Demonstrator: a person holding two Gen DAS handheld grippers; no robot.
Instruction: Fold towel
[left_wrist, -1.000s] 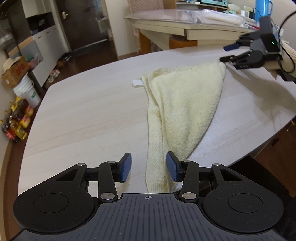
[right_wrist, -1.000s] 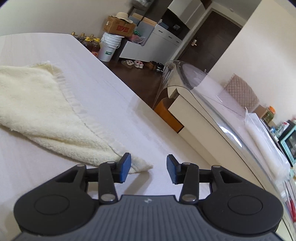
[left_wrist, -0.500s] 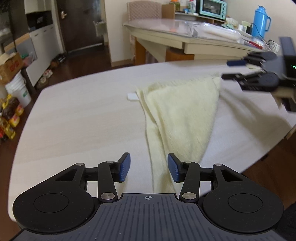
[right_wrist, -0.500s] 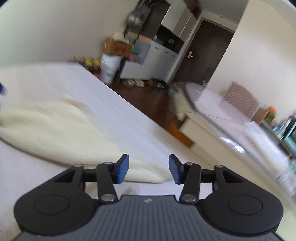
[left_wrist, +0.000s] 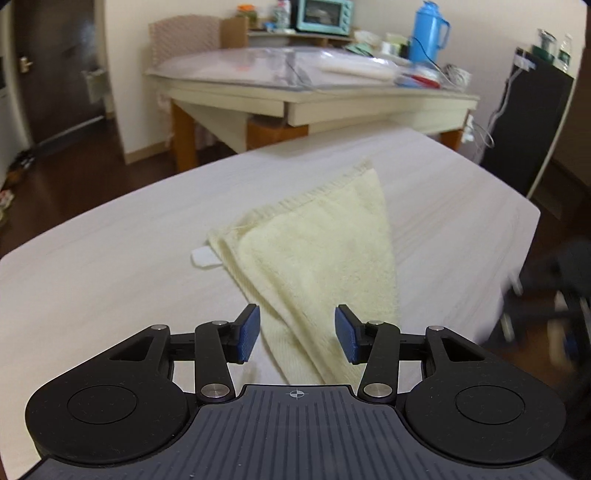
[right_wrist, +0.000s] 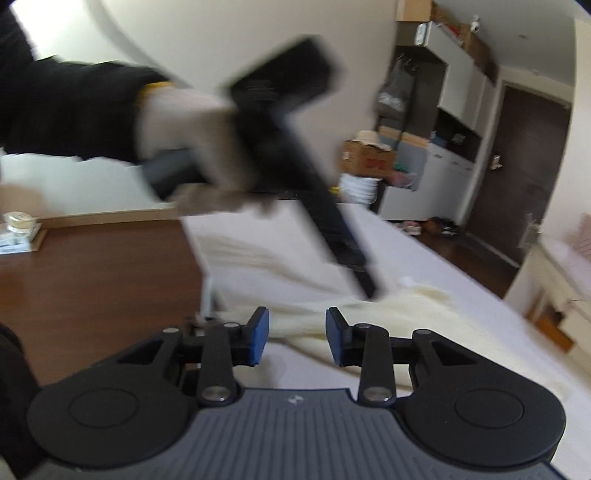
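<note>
Near table (left_wrist: 461, 221) edge, folded towel (left_wrist: 321, 258)

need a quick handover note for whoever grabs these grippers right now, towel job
Left gripper: open, nothing gripped, narrow near tip of the towel showing between its pads.
Right gripper: jaws closing, nothing gripped, towel beyond its tips; view blurred.
Towel: flat on the white table, in a triangle, white tag sticking out at one corner.
Done: triangle fold.
Left: any further folds, likely starting from the near tip.
</note>
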